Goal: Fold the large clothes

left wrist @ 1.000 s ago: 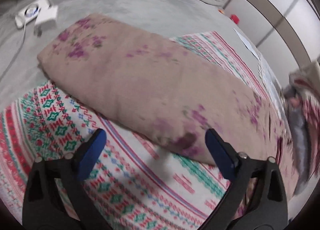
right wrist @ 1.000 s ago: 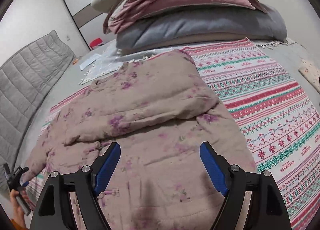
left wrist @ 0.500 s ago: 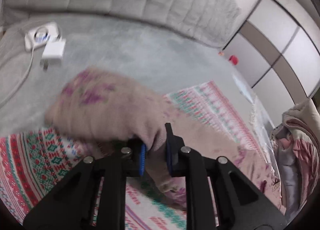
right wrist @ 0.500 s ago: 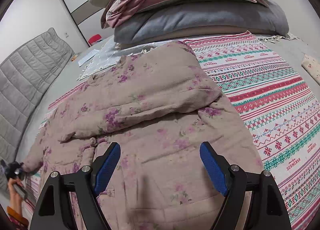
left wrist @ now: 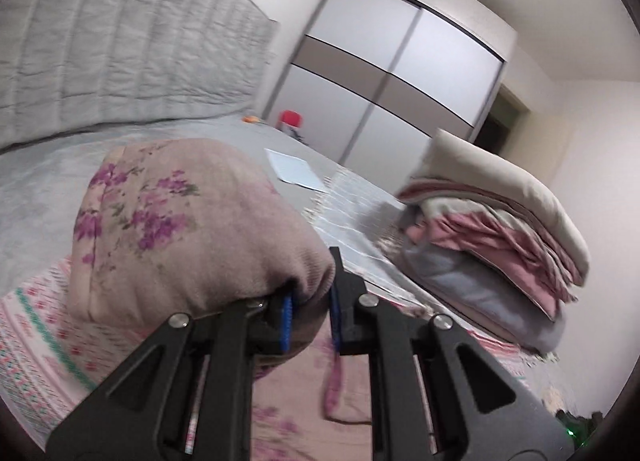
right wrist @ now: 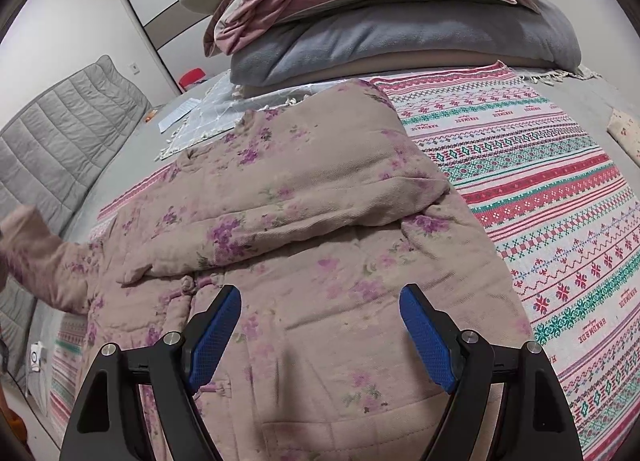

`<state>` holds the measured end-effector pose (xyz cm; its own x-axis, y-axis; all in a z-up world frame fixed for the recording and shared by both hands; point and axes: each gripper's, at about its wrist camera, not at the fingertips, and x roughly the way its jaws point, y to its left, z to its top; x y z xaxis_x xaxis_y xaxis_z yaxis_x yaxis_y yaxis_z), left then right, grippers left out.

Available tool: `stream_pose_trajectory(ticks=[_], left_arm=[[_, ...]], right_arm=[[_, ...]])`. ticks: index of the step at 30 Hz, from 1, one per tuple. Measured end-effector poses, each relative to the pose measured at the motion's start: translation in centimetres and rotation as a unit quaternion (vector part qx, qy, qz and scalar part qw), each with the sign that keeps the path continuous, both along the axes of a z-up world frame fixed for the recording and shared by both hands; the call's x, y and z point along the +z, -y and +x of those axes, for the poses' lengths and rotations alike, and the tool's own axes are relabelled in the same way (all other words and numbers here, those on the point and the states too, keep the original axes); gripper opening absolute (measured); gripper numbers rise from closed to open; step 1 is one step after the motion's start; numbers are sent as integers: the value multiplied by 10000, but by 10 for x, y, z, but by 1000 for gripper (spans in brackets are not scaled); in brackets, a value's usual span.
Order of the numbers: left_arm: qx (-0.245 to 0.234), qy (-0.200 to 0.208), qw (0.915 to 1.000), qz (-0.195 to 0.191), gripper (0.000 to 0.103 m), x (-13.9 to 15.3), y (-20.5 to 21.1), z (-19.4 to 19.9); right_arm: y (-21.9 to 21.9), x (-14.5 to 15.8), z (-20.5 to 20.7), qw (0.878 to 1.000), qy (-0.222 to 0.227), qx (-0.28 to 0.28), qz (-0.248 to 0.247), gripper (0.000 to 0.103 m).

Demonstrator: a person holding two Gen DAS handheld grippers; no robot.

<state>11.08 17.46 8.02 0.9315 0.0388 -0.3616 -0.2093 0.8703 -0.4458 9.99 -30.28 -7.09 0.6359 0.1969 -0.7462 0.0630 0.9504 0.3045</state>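
Left wrist view: the left gripper [left wrist: 310, 315] has its blue pads pressed onto the cuff end of the sleeve [left wrist: 192, 229] of a padded floral jacket, which bulges up and over the near fingers and fills the left half of the frame. Only this view shows the sliding-door wardrobe [left wrist: 392, 85] at the far wall, a sheet of paper [left wrist: 294, 171] on the grey bed cover [left wrist: 44, 189], and the stack of folded bedding [left wrist: 500, 229] seen side-on at the right.

Right wrist view: the right gripper [right wrist: 320, 331] hangs with its fingers spread wide above the jacket body [right wrist: 320, 245], pinching nothing. Only this view shows the whole jacket laid on the striped patterned blanket [right wrist: 552, 197], with one sleeve folded across the chest and the other sleeve lifted clear at the far left edge.

Hidden or unclear: the left gripper itself is cut off by the left frame edge in the right wrist view. In the left wrist view the jacket body below the fingers is blurred, and the sleeve hides much of the blanket. A small white object near the lower left in the right wrist view is too small to identify.
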Motion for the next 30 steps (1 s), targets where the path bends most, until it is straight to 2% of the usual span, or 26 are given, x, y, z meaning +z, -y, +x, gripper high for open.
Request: stream_pose_trajectory(ticks=[5, 10, 11, 12, 13, 14, 15, 16, 18, 21, 24, 27, 30], left_arm=[[-805, -179, 9966, -46, 16, -14, 74, 31], [-1477, -644, 9869, -83, 16, -45, 147, 55], [-1700, -798, 9822, -82, 18, -56, 161, 62], [-2055, -1073, 9727, -105, 26, -68, 174, 70], [-2424, -1411, 9597, -192, 34, -80, 185, 75], [-2682, -1685, 9480, -302, 49, -89, 192, 79], [-2885, -1937, 9366, -449, 52, -98, 195, 81], [-2917, -1965, 9348, -496, 53, -100, 194, 79], [-2972, -1778, 9368, -494, 59, -94, 183, 68], [-2873, -1452, 9464, -250, 69, -78, 156, 47], [-2726, -1191, 9545, 213, 72, -69, 127, 24], [-2486, -989, 9613, 655, 73, -71, 101, 2], [-2110, -1025, 9677, 921, 73, -86, 80, 0]], right_arm=[[3, -1, 1, 10000, -4, -11, 40, 83], [5, -2, 1, 10000, -24, -15, 72, 83], [5, -2, 1, 10000, -23, -9, 76, 83], [5, -2, 1, 10000, -20, -5, 85, 83], [6, -2, 1, 10000, -14, -13, 96, 83], [6, -2, 1, 9999, -7, -22, 105, 83], [7, -2, 1, 9999, 2, -30, 111, 83], [7, -2, 1, 9999, 19, -46, 112, 83], [7, -2, 0, 9999, 55, -25, 104, 83], [5, -1, -1, 9999, 97, 53, 108, 83], [-2, 1, 0, 9996, 101, 186, 211, 83], [-17, 10, -4, 9984, 178, 376, 384, 83], [-54, 27, -3, 9966, 348, 729, 138, 83]])
